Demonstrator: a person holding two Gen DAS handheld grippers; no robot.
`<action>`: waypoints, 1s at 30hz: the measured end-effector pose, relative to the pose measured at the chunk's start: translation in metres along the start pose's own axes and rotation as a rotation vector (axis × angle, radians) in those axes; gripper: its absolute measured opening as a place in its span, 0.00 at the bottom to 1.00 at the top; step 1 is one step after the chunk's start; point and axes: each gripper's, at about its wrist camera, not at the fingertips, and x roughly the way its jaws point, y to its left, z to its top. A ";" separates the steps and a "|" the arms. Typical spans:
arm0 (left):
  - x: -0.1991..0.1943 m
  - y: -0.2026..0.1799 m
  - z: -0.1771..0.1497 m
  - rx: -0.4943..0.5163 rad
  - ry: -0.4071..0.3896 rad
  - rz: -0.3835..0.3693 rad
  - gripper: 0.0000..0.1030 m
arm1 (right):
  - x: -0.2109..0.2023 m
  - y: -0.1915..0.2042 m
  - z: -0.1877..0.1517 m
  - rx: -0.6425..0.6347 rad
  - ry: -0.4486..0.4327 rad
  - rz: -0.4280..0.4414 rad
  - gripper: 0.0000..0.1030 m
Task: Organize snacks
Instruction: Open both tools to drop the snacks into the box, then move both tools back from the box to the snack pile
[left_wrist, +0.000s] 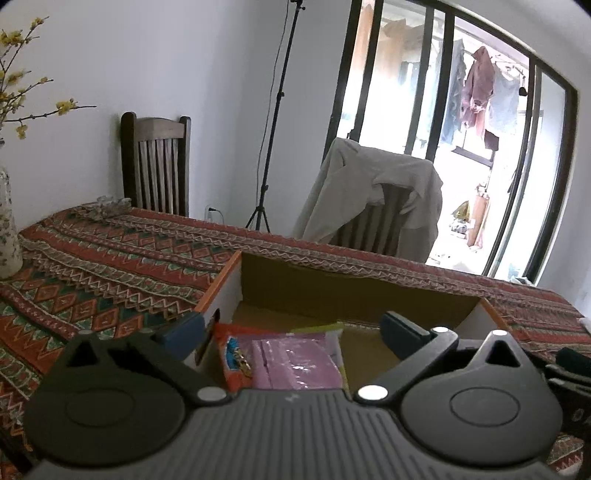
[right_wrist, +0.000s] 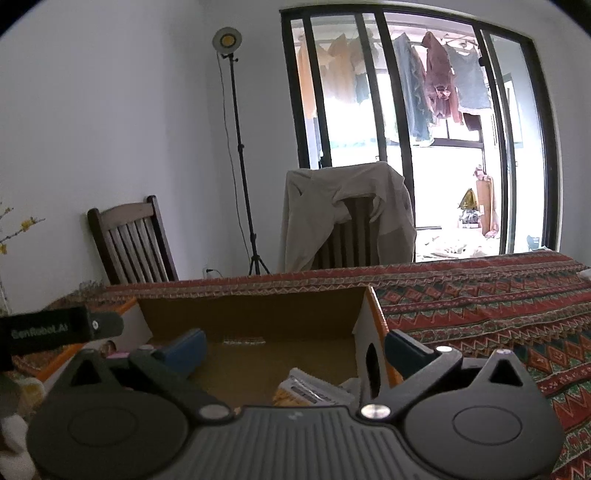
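An open cardboard box (left_wrist: 354, 291) stands on the patterned tablecloth. In the left wrist view an orange snack packet (left_wrist: 231, 354), a pink packet (left_wrist: 295, 363) and a yellowish packet (left_wrist: 325, 328) lie at its left end. My left gripper (left_wrist: 291, 328) is open and empty above them, straddling the box's left wall. In the right wrist view the box (right_wrist: 258, 314) holds a yellow and silver packet (right_wrist: 310, 391) at its right end. My right gripper (right_wrist: 295, 347) is open and empty, one finger inside and one outside the right wall. The left gripper's black body (right_wrist: 55, 328) shows at the left.
The tablecloth (left_wrist: 110, 266) stretches left and behind the box, and to its right (right_wrist: 498, 302). A floral vase (left_wrist: 7, 236) with yellow blossoms stands at the far left. Behind the table are a wooden chair (left_wrist: 159, 166), a chair draped with a beige jacket (left_wrist: 380, 199) and a light stand (right_wrist: 240, 147).
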 end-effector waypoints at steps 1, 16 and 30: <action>0.000 0.000 0.001 -0.003 -0.001 0.002 1.00 | 0.000 0.000 0.000 0.000 0.000 -0.002 1.00; -0.054 -0.004 0.026 -0.018 -0.070 -0.034 1.00 | -0.031 0.000 0.023 -0.015 -0.055 -0.009 1.00; -0.115 0.020 -0.006 0.017 -0.049 -0.040 1.00 | -0.086 0.006 0.007 -0.079 -0.006 -0.032 1.00</action>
